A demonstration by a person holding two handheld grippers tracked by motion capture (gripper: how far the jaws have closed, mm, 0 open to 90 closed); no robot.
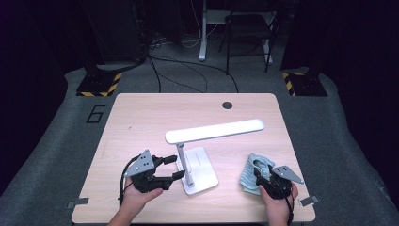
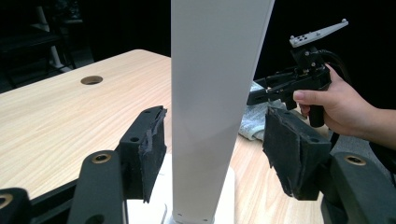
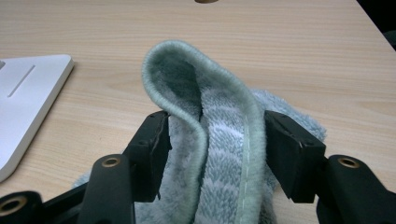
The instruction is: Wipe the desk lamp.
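A white desk lamp (image 1: 197, 155) stands on the light wooden table (image 1: 141, 117) near its front middle, its long flat head reaching right and back over the tabletop. A pale green terry towel (image 1: 251, 172) lies bunched at the front right, well apart from the lamp's base. A round cable hole (image 1: 227, 105) sits near the back edge, behind the lamp.

From my left gripper view, the lamp post (image 2: 210, 102) runs out past twelve o'clock, its head cut off. My right jaws hide the towel's (image 3: 219, 154) lower folds, and the lamp base (image 3: 23, 98) is cropped at nine o'clock.
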